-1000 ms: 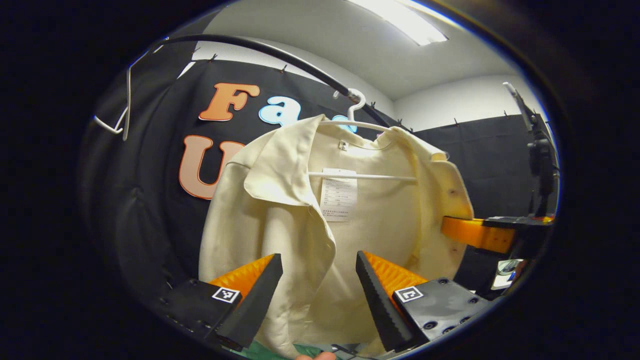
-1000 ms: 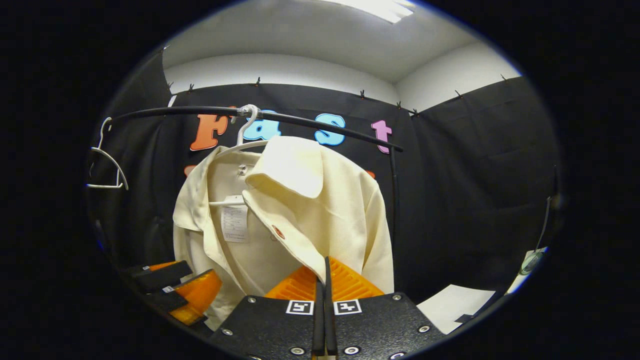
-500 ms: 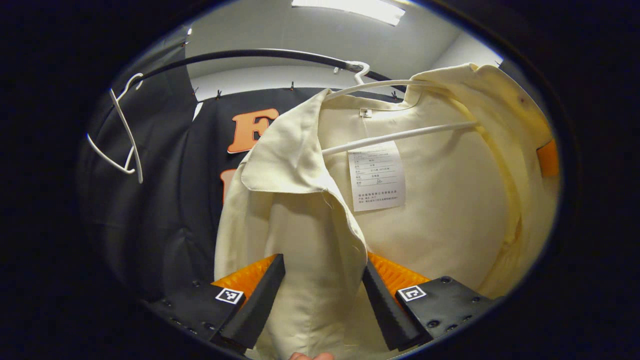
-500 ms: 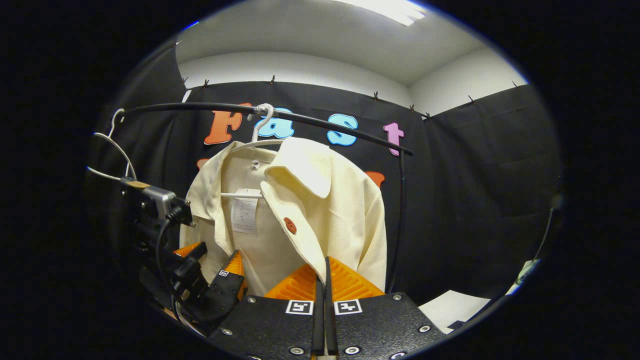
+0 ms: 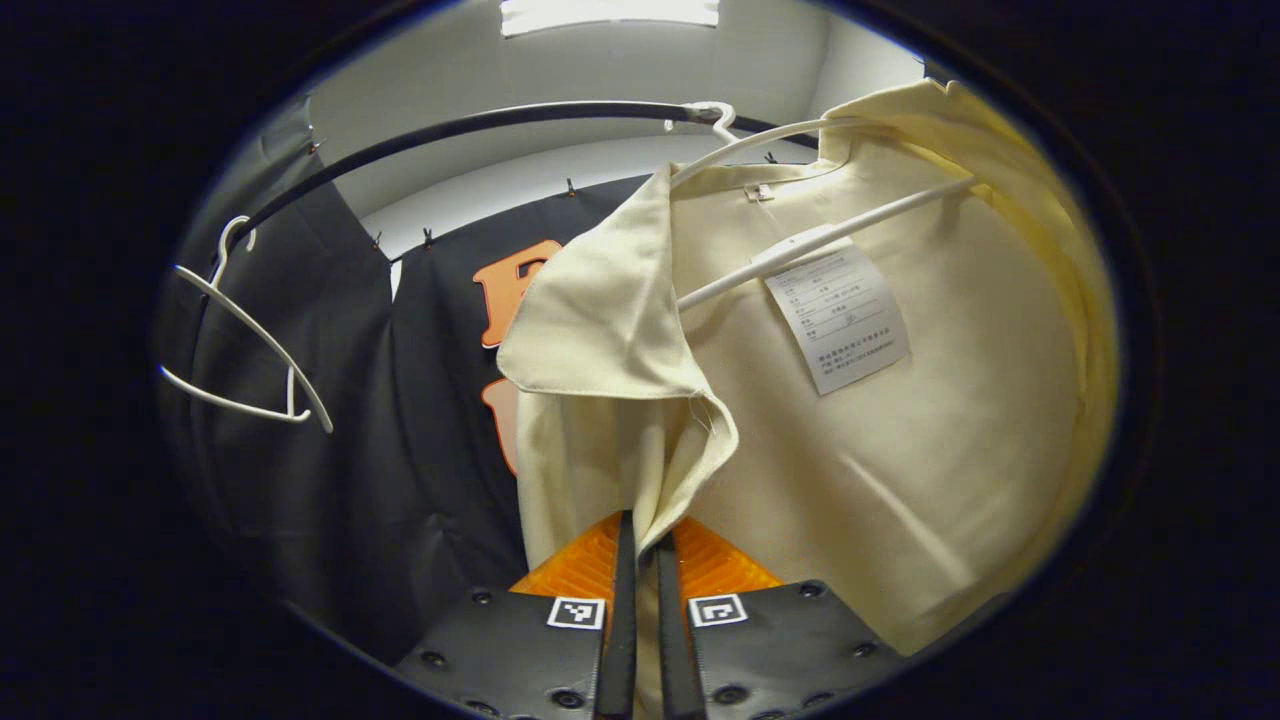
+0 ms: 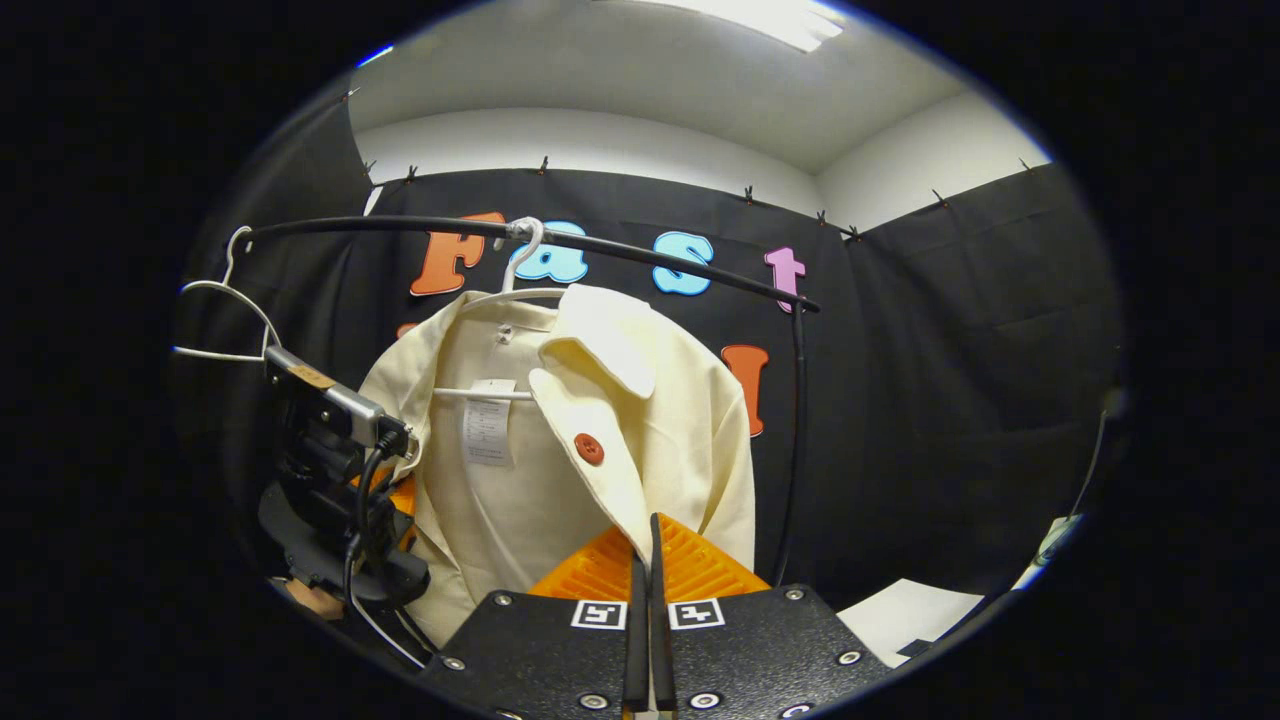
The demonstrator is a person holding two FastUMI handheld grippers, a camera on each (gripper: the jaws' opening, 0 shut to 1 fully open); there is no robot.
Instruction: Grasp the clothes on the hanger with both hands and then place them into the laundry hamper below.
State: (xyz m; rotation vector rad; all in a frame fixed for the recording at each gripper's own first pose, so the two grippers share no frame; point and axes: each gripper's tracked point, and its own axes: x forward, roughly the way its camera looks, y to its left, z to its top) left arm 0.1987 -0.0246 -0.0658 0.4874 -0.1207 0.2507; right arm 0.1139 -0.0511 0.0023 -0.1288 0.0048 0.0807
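A cream shirt (image 5: 900,420) (image 6: 520,480) with a white care label and rust buttons hangs open on a white hanger (image 5: 790,250) (image 6: 510,290) hooked over a black rail (image 6: 640,255). In the left gripper view my left gripper (image 5: 645,545) is shut on the shirt's left front edge just below the collar. In the right gripper view my right gripper (image 6: 648,535) is shut on the other front edge below a button. The left gripper (image 6: 390,500) also appears at the shirt's left side in that view.
An empty white hanger (image 5: 240,350) (image 6: 225,320) hangs at the rail's left end. The rail's black upright (image 6: 795,440) stands just right of the shirt. White paper (image 6: 910,610) lies low on the right. Black cloth walls close in behind.
My left gripper has moved in and shut on the shirt's left front edge; it was open around it half a second ago. The right gripper stays shut on the other edge.
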